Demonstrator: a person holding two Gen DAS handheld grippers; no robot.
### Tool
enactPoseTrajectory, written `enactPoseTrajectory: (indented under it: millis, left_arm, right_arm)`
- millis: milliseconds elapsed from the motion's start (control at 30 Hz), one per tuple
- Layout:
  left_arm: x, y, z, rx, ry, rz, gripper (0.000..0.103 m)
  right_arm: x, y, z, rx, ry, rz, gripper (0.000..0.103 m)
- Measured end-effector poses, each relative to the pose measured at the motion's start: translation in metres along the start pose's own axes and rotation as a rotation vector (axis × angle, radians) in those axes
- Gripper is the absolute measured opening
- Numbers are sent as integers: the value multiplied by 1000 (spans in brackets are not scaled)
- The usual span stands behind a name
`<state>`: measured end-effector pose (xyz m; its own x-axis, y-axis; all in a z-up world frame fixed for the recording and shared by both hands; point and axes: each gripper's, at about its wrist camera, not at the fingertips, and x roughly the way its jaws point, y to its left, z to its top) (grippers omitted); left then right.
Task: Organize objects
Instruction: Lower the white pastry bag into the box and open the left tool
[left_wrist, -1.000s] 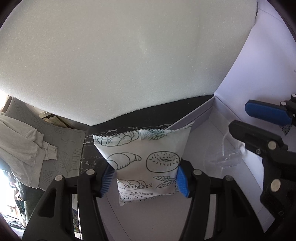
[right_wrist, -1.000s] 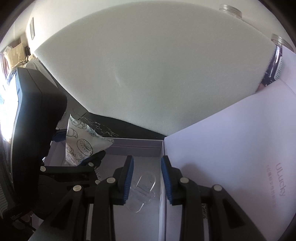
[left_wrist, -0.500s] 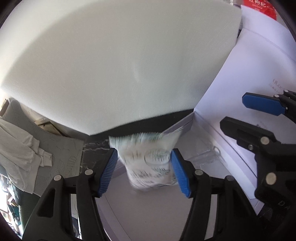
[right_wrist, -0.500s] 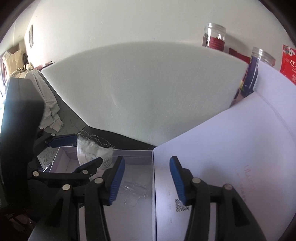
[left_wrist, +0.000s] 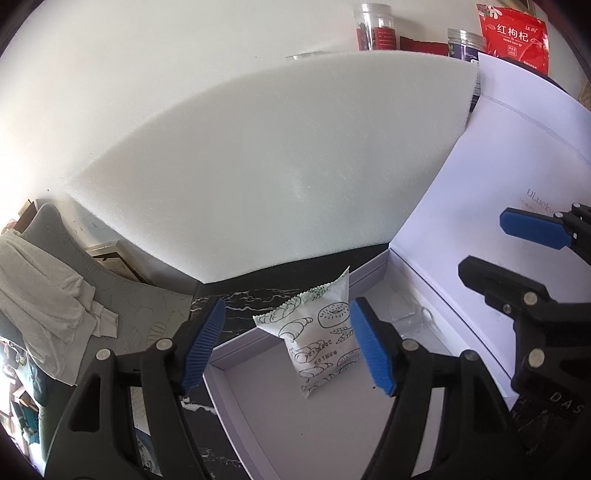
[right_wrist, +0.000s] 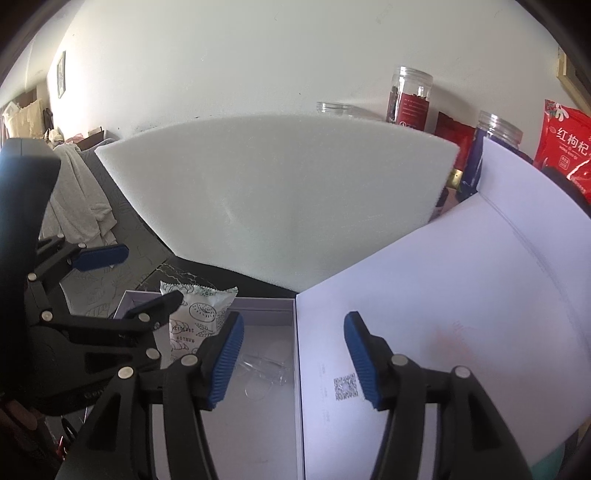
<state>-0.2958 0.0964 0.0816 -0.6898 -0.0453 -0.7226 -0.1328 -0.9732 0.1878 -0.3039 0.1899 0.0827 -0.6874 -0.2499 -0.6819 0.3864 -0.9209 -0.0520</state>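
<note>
Snack packet (left_wrist: 320, 332) leans in box (left_wrist: 332, 417), free between spread left tool (left_wrist: 291, 345) fingers

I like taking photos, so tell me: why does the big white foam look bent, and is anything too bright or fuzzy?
Left wrist view: the fisheye lens bows the foam sheet; daylight washes out the left edge; the snack packet is sharp. Right wrist view: the same bend in the foam, corners go dark, the red bag stays readable.

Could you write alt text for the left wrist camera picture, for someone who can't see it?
Open blue-padded tongs frame a white snack packet with bakery drawings, propped in a shallow white box. A white foam sheet stands behind.
</note>
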Motion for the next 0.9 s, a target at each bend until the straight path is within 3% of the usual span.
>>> enactPoseTrajectory:
  millis: [133,367,500,900]
  left_arm:
    - [-4,22,-6,-6,-17,13,69]
    - [-43,25,-10,-51,-40,19,69]
    - [-64,30,-15,-73,-62,23,75]
    - [-115,45,-43,-126,-98,43,79]
  right_arm:
    - [-9,2,-4,0,-3,-14,59]
    - [-40,4,-4,15,-31,-25,64]
    - [-57,9,-6,15,-44,-30,68]
    - [-102,23,-19,18,-80,-31,71]
